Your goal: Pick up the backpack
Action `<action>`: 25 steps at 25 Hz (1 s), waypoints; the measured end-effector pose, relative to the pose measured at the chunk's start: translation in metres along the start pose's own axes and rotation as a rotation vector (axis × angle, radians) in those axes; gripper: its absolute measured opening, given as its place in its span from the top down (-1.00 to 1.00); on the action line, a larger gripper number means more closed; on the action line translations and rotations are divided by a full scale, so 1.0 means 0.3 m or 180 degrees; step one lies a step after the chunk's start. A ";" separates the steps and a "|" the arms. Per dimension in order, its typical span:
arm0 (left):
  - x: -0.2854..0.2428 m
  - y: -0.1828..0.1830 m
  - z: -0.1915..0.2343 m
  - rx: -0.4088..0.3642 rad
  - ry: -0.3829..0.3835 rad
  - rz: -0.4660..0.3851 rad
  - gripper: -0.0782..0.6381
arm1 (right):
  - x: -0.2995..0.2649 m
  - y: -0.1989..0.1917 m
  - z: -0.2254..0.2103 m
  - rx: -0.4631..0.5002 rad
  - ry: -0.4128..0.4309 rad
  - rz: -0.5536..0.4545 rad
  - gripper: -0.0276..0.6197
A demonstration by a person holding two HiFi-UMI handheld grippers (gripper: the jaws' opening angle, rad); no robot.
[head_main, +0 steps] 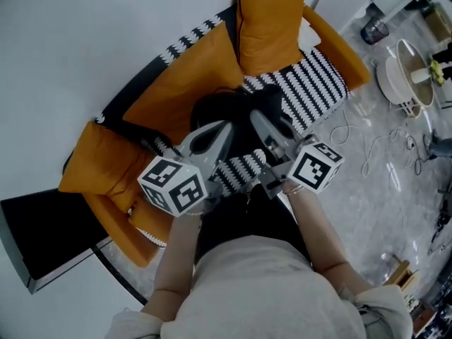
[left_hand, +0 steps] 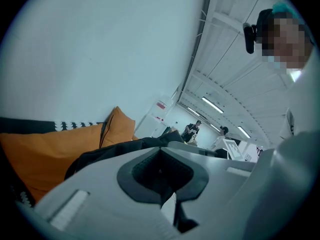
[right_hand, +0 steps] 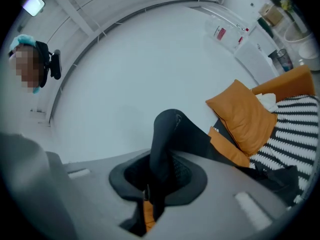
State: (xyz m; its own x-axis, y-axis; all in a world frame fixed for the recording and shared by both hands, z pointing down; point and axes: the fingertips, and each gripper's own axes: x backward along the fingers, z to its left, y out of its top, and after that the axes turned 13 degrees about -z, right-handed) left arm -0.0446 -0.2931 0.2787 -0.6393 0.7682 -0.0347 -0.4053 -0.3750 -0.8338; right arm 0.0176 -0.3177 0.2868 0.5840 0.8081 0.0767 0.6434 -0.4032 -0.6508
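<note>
The black backpack point(head_main: 233, 110) hangs between my two grippers above the orange sofa point(head_main: 187, 83). My left gripper point(head_main: 224, 128) is shut on its dark fabric; in the left gripper view the jaws point(left_hand: 161, 171) stand together, with the backpack point(left_hand: 115, 153) bunched just beyond them. My right gripper point(head_main: 258, 121) is shut on a black strap. That strap point(right_hand: 165, 134) rises in a loop out of the pads of the right gripper point(right_hand: 160, 176), and the rest of the backpack point(right_hand: 272, 179) trails away to the right. Most of the bag's body is hidden by the grippers.
The sofa carries an upright orange cushion point(head_main: 270, 20) and a black-and-white striped throw point(head_main: 314, 83). A black side table point(head_main: 42, 232) stands at the left. White cables point(head_main: 381, 147) and a white fan point(head_main: 409, 73) lie on the marbled floor at the right. A white wall is behind.
</note>
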 end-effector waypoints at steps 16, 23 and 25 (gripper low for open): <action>-0.013 0.215 -0.219 -0.0217 -0.0339 -0.0340 0.77 | 0.014 0.225 0.231 -0.0077 0.0414 -0.0335 0.76; -0.009 0.284 -0.274 -0.0254 -0.0463 -0.0520 0.77 | 0.018 0.287 0.306 0.0139 0.0572 -0.0402 0.77; -0.012 0.305 -0.297 -0.0289 -0.0506 -0.0573 0.77 | 0.026 0.318 0.323 0.0211 0.0606 -0.0452 0.77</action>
State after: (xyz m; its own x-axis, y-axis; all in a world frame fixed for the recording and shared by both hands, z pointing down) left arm -0.0213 -0.2839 0.1534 -0.6597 0.7244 0.1998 -0.4661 -0.1859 -0.8650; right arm 0.0356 -0.3083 0.1520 0.5769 0.7565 0.3080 0.6954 -0.2571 -0.6710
